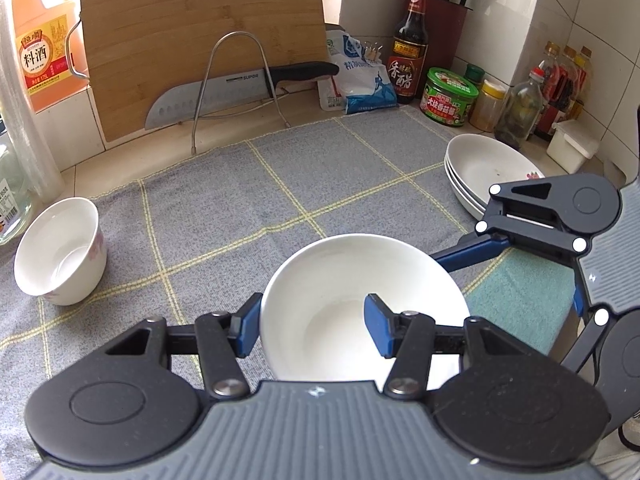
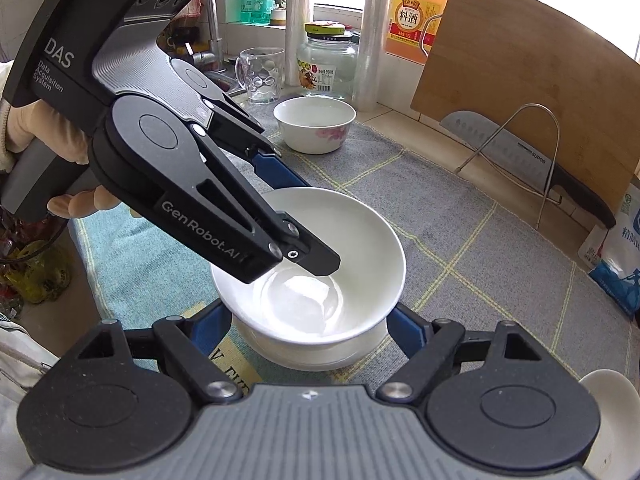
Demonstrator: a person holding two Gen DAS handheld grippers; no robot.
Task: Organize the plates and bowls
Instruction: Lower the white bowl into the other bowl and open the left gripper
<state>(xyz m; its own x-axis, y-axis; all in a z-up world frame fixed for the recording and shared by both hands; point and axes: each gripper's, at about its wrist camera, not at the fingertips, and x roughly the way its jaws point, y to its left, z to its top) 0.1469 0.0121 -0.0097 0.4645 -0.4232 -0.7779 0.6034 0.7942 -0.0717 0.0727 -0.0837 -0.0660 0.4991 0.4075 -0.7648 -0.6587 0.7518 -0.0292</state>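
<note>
A plain white bowl (image 1: 344, 280) (image 2: 320, 232) is over the grey checked cloth (image 1: 240, 200), in front of both cameras. My left gripper (image 1: 314, 326) (image 2: 304, 212) straddles its rim, one finger inside and one outside, and is shut on the wall. My right gripper (image 2: 310, 324) clasps the bowl's near side, a blue pad pressed against each flank. Its finger (image 1: 472, 250) reaches the bowl's right rim in the left wrist view. A small bowl with pink flowers (image 1: 60, 252) (image 2: 314, 124) stands at the cloth's far edge. A stack of white deep plates (image 1: 480, 168) sits at the right.
A bamboo cutting board (image 1: 200, 40) and a cleaver (image 1: 208, 96) in a wire rack lean on the back wall. Sauce bottles and jars (image 1: 452, 96) fill the corner. A glass mug (image 2: 260, 76), a glass jar (image 2: 326, 64) and a tap stand behind the small bowl. A hand (image 2: 24, 132) grips the left tool.
</note>
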